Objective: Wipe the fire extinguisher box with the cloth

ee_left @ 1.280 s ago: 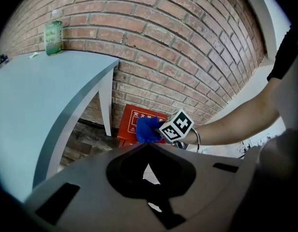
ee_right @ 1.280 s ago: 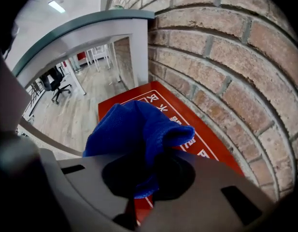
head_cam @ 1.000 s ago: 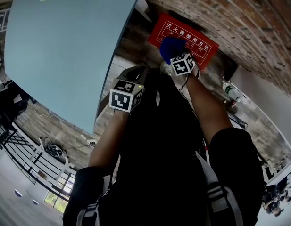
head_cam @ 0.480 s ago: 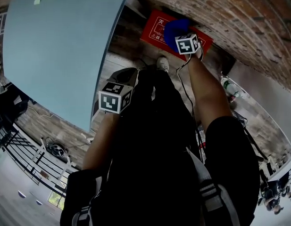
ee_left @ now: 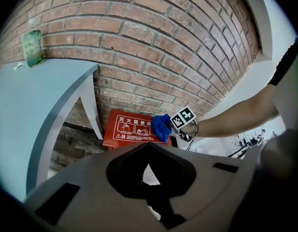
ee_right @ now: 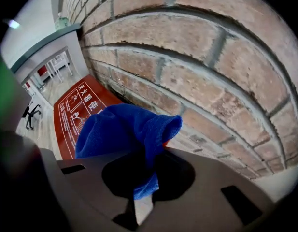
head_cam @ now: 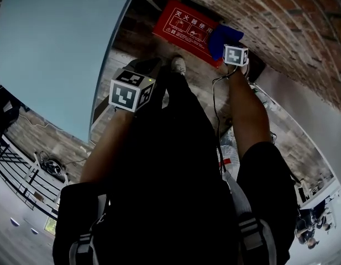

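Observation:
The red fire extinguisher box (head_cam: pixel 181 24) with white print stands at the foot of the brick wall. A blue cloth (head_cam: pixel 222 37) lies against its right end, and my right gripper (head_cam: pixel 228 44) is shut on it, with the marker cube just behind. In the right gripper view the cloth (ee_right: pixel 120 129) bunches out of the jaws, touching the box (ee_right: pixel 71 117) close to the bricks. My left gripper (head_cam: pixel 150 70) is held back over the person's legs, away from the box. Its jaws (ee_left: pixel 148 148) are shut and hold nothing; beyond them show the box (ee_left: pixel 132 128) and the cloth (ee_left: pixel 162 126).
A pale blue table (head_cam: pixel 54 48) stands left of the box, with one leg (ee_left: pixel 91 105) beside it and a green packet (ee_left: pixel 33 47) on top. The brick wall (ee_right: pixel 197 66) runs right behind the box. The person's shoe (head_cam: pixel 178 65) is in front of the box.
My right gripper has carried the cloth rightward across the box's front, from its middle to its right end. The left gripper has stayed back and shut.

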Available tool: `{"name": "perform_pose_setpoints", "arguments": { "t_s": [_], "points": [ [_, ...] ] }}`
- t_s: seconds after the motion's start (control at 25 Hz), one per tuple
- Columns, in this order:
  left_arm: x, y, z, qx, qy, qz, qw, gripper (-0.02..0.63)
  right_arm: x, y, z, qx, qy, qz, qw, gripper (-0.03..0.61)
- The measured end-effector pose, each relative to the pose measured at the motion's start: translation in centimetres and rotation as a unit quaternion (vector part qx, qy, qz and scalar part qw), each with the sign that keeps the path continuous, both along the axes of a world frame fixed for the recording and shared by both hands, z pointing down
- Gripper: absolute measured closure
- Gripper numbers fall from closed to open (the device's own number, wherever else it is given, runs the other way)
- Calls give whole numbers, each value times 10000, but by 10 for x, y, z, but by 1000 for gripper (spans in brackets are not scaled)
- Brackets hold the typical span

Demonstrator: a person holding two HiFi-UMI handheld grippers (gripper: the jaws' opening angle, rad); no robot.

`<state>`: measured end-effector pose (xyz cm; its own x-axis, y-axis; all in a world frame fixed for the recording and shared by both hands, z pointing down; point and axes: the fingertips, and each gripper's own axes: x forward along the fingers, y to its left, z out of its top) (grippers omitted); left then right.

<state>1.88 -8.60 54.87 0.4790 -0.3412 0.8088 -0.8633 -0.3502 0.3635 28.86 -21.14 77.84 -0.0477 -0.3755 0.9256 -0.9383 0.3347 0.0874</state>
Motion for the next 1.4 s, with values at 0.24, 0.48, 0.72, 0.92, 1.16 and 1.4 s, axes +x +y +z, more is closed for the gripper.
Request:
{"name": "perform_pose_setpoints", "arguments": {
  "t_s": [0.24, 0.48, 0.72, 0.92, 1.16, 1.4],
  "points": [
    [16, 1, 2, -103, -3, 311, 9995, 615, 23, 41, 12, -536, 119, 255, 9982, 537],
    [22, -9, -8, 41, -103, 618, 9980, 615, 15, 69, 11, -504, -74, 524, 9973, 537],
    [16, -15, -14, 126, -180, 656, 9976, 615, -4, 48, -2, -168, -231, 383, 9989, 537],
    [15, -15, -16, 63, -141, 718, 9973, 615, -20, 44, 4, -336, -221, 412, 9983, 537],
    [3, -13, -26, 45, -161, 551, 9983, 615, -64, 31, 3, -324, -295, -231, 9988, 537],
    [-32, 1, -25, -44, -341, 256, 9991, 615, -130, 23, 2, -365, -522, -805, 9947, 537]
  ]
}}
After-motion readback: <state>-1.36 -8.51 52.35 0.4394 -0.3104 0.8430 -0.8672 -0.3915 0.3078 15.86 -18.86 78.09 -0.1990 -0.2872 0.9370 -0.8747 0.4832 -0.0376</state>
